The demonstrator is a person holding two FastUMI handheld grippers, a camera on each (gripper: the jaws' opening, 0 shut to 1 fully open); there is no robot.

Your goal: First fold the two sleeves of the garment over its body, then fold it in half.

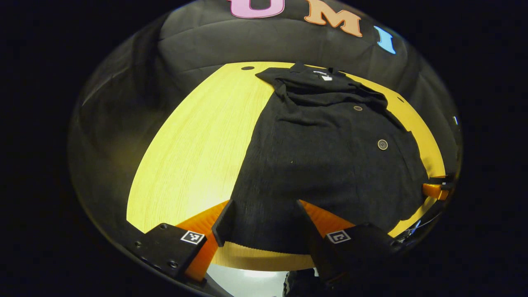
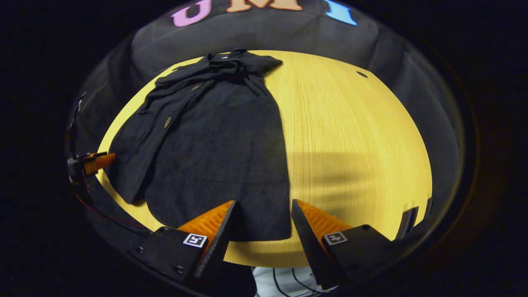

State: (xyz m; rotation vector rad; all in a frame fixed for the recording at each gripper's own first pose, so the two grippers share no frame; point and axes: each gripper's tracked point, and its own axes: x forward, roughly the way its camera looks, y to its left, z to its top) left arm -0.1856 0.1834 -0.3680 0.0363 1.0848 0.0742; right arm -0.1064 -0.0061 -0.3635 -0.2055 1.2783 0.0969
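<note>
A black buttoned garment (image 1: 326,165) lies flat on the yellow table (image 1: 194,156), collar at the far end and hem toward me. Dark fabric is bunched across its upper chest (image 1: 330,95). My left gripper (image 1: 264,222) is open just above the hem's left part, and cloth shows between its fingers without being pinched. In the right gripper view, the garment (image 2: 218,152) has a long flap (image 2: 136,156) lying along its left side. My right gripper (image 2: 262,225) is open over the hem's right corner. The other gripper shows small at the edge of each view (image 1: 437,190) (image 2: 95,161).
Bare table stretches left of the garment (image 1: 194,156) and right of it (image 2: 354,156). Small dark holes mark the far tabletop (image 1: 247,67) (image 2: 361,74). The table's front edge (image 2: 264,255) runs just below the fingers, with cables (image 2: 284,284) beneath.
</note>
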